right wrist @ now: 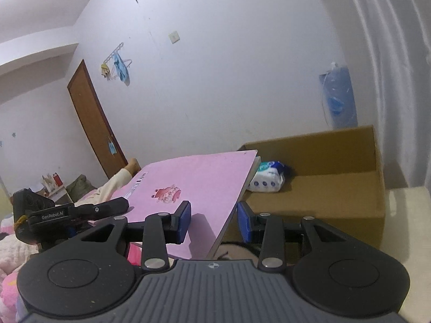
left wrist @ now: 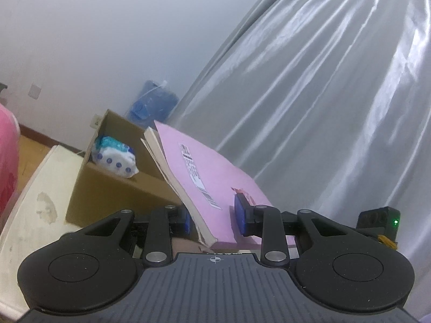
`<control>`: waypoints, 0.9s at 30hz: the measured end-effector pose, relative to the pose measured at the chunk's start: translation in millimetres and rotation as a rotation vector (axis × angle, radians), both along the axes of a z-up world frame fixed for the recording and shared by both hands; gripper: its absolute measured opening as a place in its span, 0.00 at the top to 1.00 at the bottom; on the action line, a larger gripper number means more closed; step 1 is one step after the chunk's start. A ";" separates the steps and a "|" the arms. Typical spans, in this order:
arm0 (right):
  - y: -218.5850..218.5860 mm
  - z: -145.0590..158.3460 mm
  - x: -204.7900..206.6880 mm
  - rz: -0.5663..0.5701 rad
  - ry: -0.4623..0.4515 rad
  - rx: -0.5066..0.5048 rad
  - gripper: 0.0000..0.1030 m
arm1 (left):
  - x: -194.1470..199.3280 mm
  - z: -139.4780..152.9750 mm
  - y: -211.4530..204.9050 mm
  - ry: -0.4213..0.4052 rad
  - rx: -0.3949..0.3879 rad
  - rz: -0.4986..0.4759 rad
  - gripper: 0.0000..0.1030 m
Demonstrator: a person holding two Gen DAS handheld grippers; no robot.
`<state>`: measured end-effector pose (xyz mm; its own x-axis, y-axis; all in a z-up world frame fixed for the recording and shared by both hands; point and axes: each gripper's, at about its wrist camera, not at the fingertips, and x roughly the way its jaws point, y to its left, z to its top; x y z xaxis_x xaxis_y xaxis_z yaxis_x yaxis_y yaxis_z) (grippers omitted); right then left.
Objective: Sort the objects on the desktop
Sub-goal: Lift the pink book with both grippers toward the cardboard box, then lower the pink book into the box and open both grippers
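A pink-covered book point(left wrist: 204, 172) is held up in the air, tilted, between both grippers. My left gripper point(left wrist: 214, 219) has its blue pads on either side of the book's near edge and is shut on it. The book also shows in the right wrist view point(right wrist: 194, 185), with a small cartoon print on its cover. My right gripper point(right wrist: 214, 220) straddles the book's other edge, one blue pad point(right wrist: 184, 220) over the cover and one below; it looks shut on the book. The left gripper's body point(right wrist: 54, 215) shows at the left of the right wrist view.
An open cardboard box point(left wrist: 113, 177) point(right wrist: 323, 177) stands ahead on a white surface point(left wrist: 35, 215), holding a pack of tissues point(left wrist: 115, 158) point(right wrist: 268, 179). A grey curtain point(left wrist: 323, 94) hangs at the right. A blue bag point(right wrist: 336, 99) leans on the wall.
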<state>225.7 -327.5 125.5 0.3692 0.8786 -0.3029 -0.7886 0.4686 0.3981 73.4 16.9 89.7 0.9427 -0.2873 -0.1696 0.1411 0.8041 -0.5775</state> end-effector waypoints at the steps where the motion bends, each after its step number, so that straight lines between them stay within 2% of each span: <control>1: 2.5 0.8 2.1 0.005 -0.002 0.001 0.60 | 3.0 0.7 0.8 -0.002 -0.003 -0.001 0.72; 10: 34.8 1.3 39.5 0.024 -0.016 -0.013 0.60 | 42.2 5.3 6.2 0.011 0.014 -0.015 0.72; 15: 45.9 -2.0 71.3 0.038 0.032 -0.007 0.62 | 68.8 3.3 22.4 0.041 -0.009 -0.021 0.72; 20: 70.4 -6.7 97.0 0.013 0.022 -0.089 0.65 | 104.1 1.8 36.8 0.098 -0.007 -0.031 0.72; 27: 102.9 -19.5 133.3 0.025 0.074 -0.234 0.65 | 152.6 -6.4 50.7 0.199 0.026 -0.039 0.72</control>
<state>359.1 -224.6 106.0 0.3175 0.7898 -0.5247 -0.7736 0.5357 0.3383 226.0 67.5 83.4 0.8784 -0.3156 -0.3588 0.0575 0.8153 -0.5762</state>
